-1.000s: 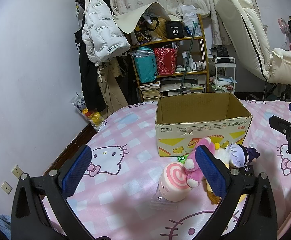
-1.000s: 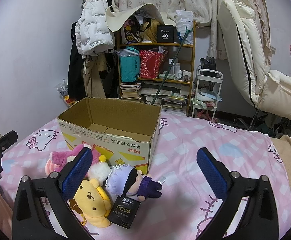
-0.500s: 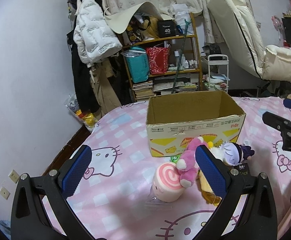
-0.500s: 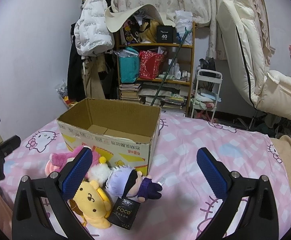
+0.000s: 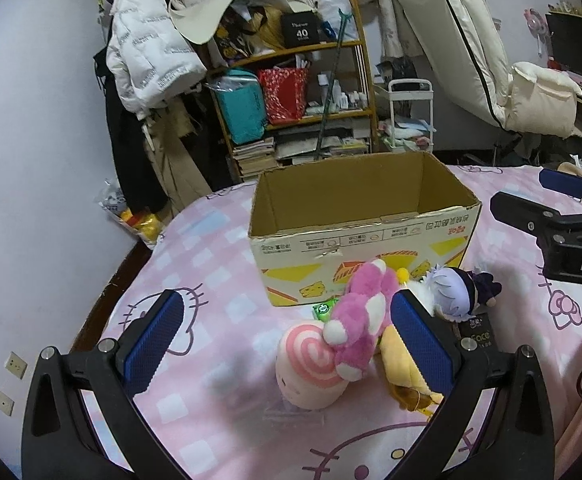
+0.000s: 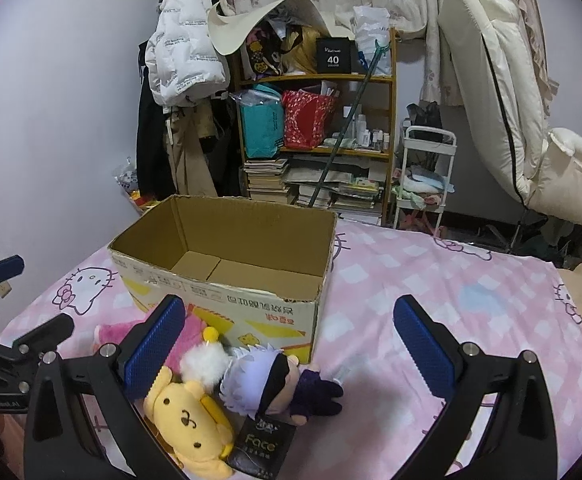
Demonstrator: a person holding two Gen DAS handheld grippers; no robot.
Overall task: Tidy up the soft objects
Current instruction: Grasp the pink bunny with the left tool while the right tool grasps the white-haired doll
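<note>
An open, empty cardboard box [image 5: 365, 236] stands on the pink Hello Kitty bedspread [image 5: 195, 256]; it also shows in the right wrist view [image 6: 227, 280]. In front of it lie a pink swirl roll plush [image 5: 311, 364], a pink plush [image 5: 365, 316], a yellow dog plush [image 6: 189, 420] and a white-haired doll [image 6: 267, 380]. My left gripper [image 5: 287, 348] is open above the swirl roll. My right gripper [image 6: 287, 352] is open above the doll.
A black "Face" packet [image 6: 261, 446] lies by the doll, and a small green item [image 5: 323, 307] by the box. A cluttered shelf [image 6: 319, 132], hanging coats [image 6: 183, 92] and a cream chair [image 6: 503, 112] stand beyond the bed. The bed edge [image 5: 131, 264] drops off at left.
My left gripper has moved forward, closer to the plush toys and the box. My right gripper has lifted a little. Both stay open.
</note>
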